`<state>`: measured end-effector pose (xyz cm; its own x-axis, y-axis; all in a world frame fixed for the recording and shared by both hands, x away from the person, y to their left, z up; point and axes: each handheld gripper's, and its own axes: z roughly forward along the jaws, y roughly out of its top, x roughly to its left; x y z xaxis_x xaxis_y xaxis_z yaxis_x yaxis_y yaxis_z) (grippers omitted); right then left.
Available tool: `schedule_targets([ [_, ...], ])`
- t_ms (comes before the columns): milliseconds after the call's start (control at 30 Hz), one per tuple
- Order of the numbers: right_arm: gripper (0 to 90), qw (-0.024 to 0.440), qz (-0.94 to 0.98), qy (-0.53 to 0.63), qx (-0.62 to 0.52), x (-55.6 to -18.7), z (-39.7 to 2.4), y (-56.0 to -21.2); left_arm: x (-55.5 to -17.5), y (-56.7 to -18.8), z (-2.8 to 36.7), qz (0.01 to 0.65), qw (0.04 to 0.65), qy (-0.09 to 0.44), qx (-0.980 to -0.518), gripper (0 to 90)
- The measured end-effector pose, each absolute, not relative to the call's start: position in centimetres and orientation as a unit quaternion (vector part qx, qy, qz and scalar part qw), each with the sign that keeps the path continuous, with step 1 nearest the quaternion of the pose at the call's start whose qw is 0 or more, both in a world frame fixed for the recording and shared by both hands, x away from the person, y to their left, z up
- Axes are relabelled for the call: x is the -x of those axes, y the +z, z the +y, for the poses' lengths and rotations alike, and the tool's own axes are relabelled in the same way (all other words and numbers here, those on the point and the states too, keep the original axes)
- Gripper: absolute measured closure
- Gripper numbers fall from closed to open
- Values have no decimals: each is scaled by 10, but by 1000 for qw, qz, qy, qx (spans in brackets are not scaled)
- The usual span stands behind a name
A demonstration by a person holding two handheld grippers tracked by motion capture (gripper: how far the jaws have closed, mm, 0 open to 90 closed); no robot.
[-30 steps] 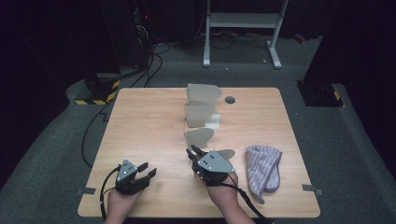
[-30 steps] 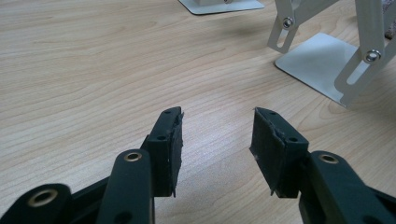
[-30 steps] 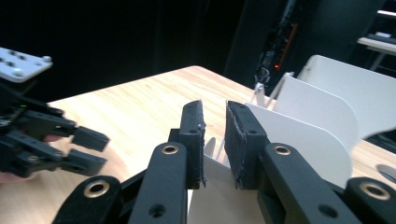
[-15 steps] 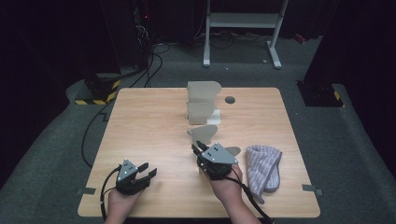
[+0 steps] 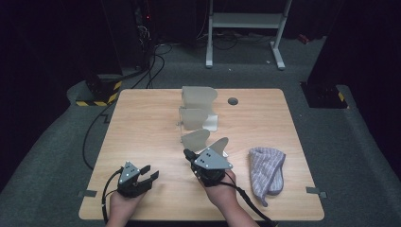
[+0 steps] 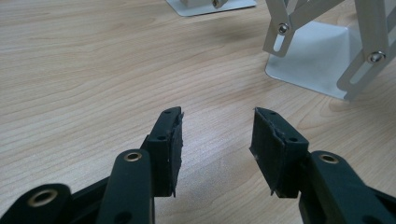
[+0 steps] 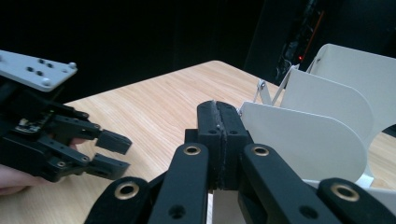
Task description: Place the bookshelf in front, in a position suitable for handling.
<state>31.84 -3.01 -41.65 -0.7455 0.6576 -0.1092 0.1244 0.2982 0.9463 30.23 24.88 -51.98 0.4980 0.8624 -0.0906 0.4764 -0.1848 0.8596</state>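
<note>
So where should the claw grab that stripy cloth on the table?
Probably at the bunched, thicker top end of the stripy cloth, coming straight down from above. The cloth lies flat on the table, with its narrow tail pointing toward the person. The raised folds give the claw something to pinch. The right claw is nearer, but its jaws are shut, so they must open first.

the black two-jaw left gripper (image 5: 150, 174) is held half open at the lower left; the black right gripper (image 7: 218, 122), lower centre, has just been closed, pads pressed together on nothing.
</note>
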Motion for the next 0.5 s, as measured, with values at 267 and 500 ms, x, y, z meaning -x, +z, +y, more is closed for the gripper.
schedule_targets([
  [267,900,209,769,558,-231,-308,-14,-417,-302,-520,249,453,450,215,-739,530],
  [500,900,217,773,558,-210,-296,-9,-417,-302,-520,249,453,450,214,-740,531],
])
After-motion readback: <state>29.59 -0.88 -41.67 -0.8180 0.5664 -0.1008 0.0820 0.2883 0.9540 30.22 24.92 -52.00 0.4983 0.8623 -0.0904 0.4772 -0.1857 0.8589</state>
